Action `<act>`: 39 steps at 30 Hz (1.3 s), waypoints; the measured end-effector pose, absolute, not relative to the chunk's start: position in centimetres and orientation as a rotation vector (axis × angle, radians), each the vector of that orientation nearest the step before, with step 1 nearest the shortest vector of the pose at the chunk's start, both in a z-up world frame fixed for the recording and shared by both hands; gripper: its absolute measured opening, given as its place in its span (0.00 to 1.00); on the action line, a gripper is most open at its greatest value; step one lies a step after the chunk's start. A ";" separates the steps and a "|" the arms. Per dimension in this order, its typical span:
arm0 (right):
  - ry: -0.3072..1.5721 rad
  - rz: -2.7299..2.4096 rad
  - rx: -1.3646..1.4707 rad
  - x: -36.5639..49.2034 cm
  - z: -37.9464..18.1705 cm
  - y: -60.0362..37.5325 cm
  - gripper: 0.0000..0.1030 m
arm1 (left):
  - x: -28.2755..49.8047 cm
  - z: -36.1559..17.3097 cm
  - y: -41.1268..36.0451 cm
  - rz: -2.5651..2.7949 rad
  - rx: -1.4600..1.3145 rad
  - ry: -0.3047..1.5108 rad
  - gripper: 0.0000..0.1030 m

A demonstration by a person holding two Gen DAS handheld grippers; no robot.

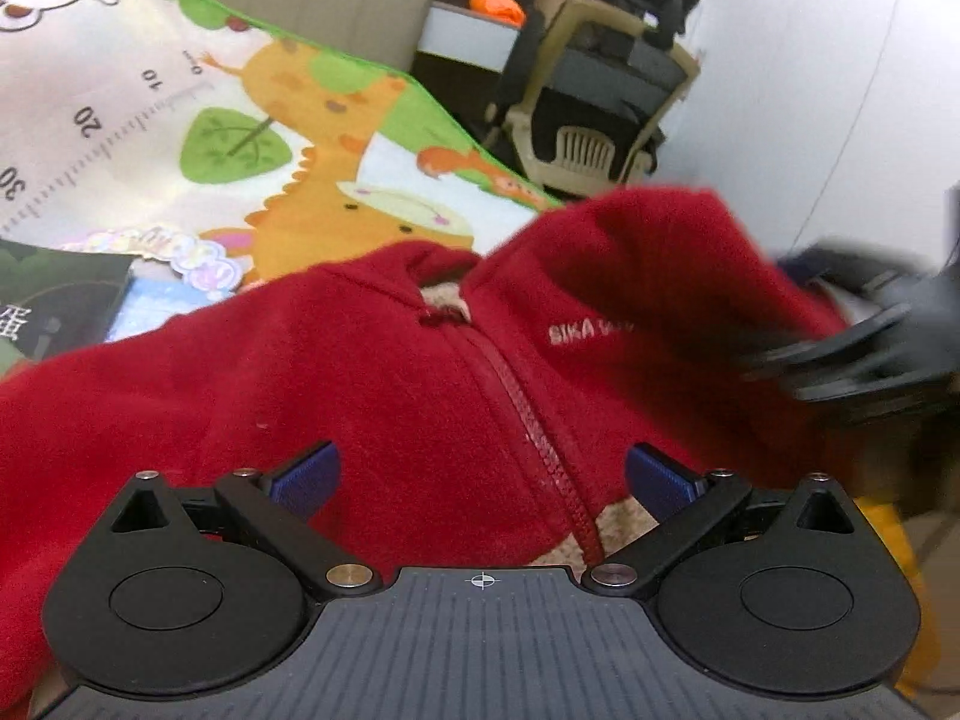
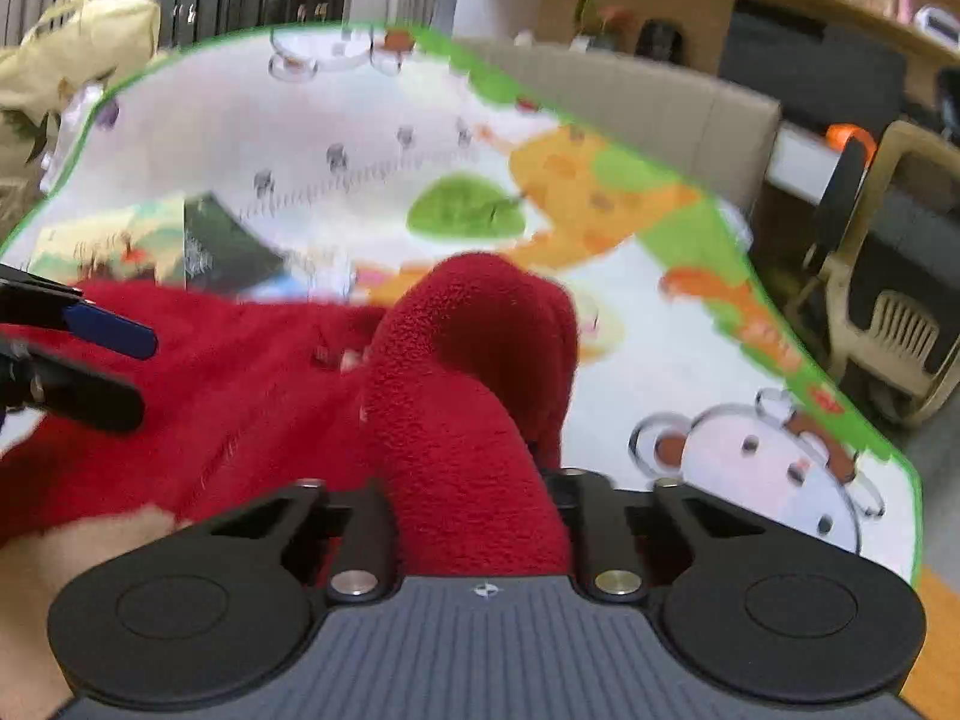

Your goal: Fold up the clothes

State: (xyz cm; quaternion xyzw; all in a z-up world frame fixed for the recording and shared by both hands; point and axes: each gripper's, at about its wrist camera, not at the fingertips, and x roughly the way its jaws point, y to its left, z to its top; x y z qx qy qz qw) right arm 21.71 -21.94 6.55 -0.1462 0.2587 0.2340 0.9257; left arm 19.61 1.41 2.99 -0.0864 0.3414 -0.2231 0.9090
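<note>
The red fleece jacket (image 1: 420, 372) is spread zipper-up on the cartoon play mat (image 1: 180, 120). The left gripper (image 1: 483, 480) is held low over the jacket's front, fingers spread wide with nothing between them. The right gripper (image 2: 474, 498) is clamped on a raised bunch of the jacket's fabric, seen at 3 o'clock in the left view
</note>
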 end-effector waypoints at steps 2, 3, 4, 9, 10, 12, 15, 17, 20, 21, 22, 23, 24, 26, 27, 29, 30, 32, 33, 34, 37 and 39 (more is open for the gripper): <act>0.459 0.570 -0.324 19.0 8.1 -20.7 0.11 | 19.3 4.1 2.6 -0.459 -0.224 0.674 1.00; 0.444 0.634 -0.344 17.6 8.6 -20.1 0.11 | 19.2 4.7 3.1 -0.457 -0.244 0.655 1.00; 0.436 0.700 -0.365 16.1 8.9 -19.5 0.11 | 19.1 5.6 3.5 -0.451 -0.262 0.629 1.00; 0.577 0.967 -0.423 10.4 5.3 -16.2 0.11 | 18.7 10.2 5.3 -0.454 -0.370 0.470 1.00; 0.614 1.006 -0.431 9.7 4.1 -15.7 0.11 | 18.3 10.9 5.4 -0.476 -0.387 0.443 1.00; 0.665 1.048 -0.445 8.6 2.3 -14.7 0.12 | 17.7 11.7 5.3 -0.529 -0.410 0.409 1.00; 0.658 1.060 -0.483 7.9 2.1 -14.5 0.16 | 16.6 10.8 4.0 -0.599 -0.364 0.466 1.00; 0.677 1.077 -0.458 8.3 3.1 -15.2 0.17 | 15.9 9.2 3.0 -0.595 -0.297 0.520 1.00; 0.694 1.056 -0.459 8.8 6.1 -18.1 0.33 | 14.5 6.8 1.4 -0.517 -0.129 0.556 1.00; 0.690 1.031 -0.450 9.0 7.5 -19.3 0.41 | 14.1 6.1 0.8 -0.484 -0.060 0.559 1.00; 0.685 0.997 -0.424 9.4 9.0 -20.4 0.44 | 13.6 5.5 0.3 -0.465 0.001 0.552 1.00; 0.683 0.945 -0.385 10.1 10.1 -21.5 0.49 | 13.3 5.2 0.0 -0.462 0.033 0.544 1.00; 0.682 0.888 -0.343 10.8 11.2 -22.5 0.58 | 12.9 5.0 -0.3 -0.462 0.056 0.536 1.00; 0.691 0.782 -0.261 12.4 12.7 -24.3 0.64 | 12.8 4.7 -0.3 -0.464 0.056 0.523 1.00; 0.708 0.738 -0.222 13.2 12.9 -25.0 0.64 | 13.0 4.7 -0.1 -0.464 0.039 0.525 1.00; 0.743 0.673 -0.147 14.7 13.2 -26.3 0.64 | 13.4 4.7 0.4 -0.463 -0.006 0.531 1.00; 0.766 0.676 -0.118 15.2 13.1 -26.9 0.64 | 13.6 4.7 0.6 -0.463 -0.028 0.534 1.00; 0.811 0.717 -0.122 15.4 13.6 -27.4 0.64 | 13.8 4.7 1.1 -0.460 -0.061 0.539 1.00; 0.816 0.745 -0.169 14.8 14.0 -27.6 0.64 | 13.8 4.7 1.3 -0.458 -0.068 0.541 1.00; 0.812 0.771 -0.226 14.0 14.4 -27.8 0.64 | 13.8 4.7 1.3 -0.458 -0.072 0.542 1.00; 0.786 0.725 -0.348 12.1 16.0 -28.4 0.67 | 13.8 4.5 1.4 -0.466 -0.075 0.540 1.00; 0.774 0.646 -0.301 12.0 16.8 -29.3 0.71 | 13.8 4.4 1.4 -0.476 -0.070 0.536 1.00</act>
